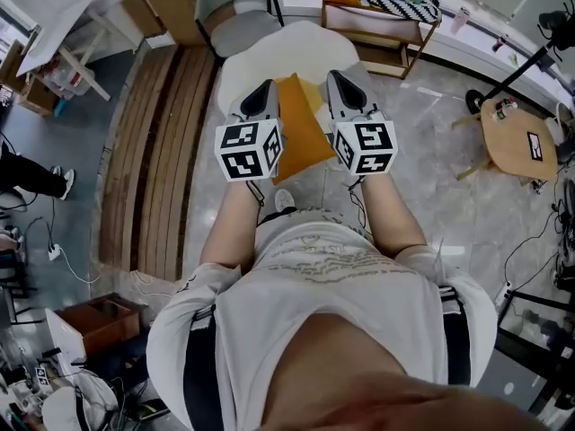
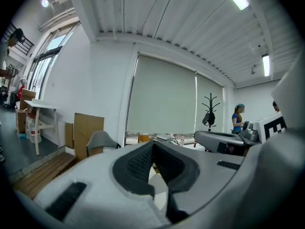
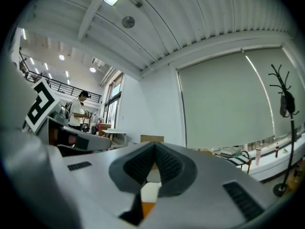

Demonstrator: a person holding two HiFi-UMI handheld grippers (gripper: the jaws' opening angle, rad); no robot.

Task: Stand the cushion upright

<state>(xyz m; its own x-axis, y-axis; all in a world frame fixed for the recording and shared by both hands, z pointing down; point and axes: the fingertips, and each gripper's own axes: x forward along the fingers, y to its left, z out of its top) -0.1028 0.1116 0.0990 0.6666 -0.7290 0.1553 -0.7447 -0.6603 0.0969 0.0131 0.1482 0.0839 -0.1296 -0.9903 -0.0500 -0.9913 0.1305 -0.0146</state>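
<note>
The flat square orange fabric cushion [image 1: 302,131] is sitting tilted between the two grippers, its far corner over the round white padded seat [image 1: 269,48] and its near part reaching past the seat's edge; whether it is resting there or being squeezed between the gripper bodies is not showing. The left gripper [image 1: 260,92] is flanking its left edge with its jaws pressed together at the tips, pinching nothing. The right gripper [image 1: 340,81] is flanking the right edge, jaws likewise closed on nothing, with only a sliver of orange showing below them. The cushion is looking light, soft and floppy, likely sagging if lifted by one corner, so taking hold of two opposite edges near the upper corners is probably suiting it best.
</note>
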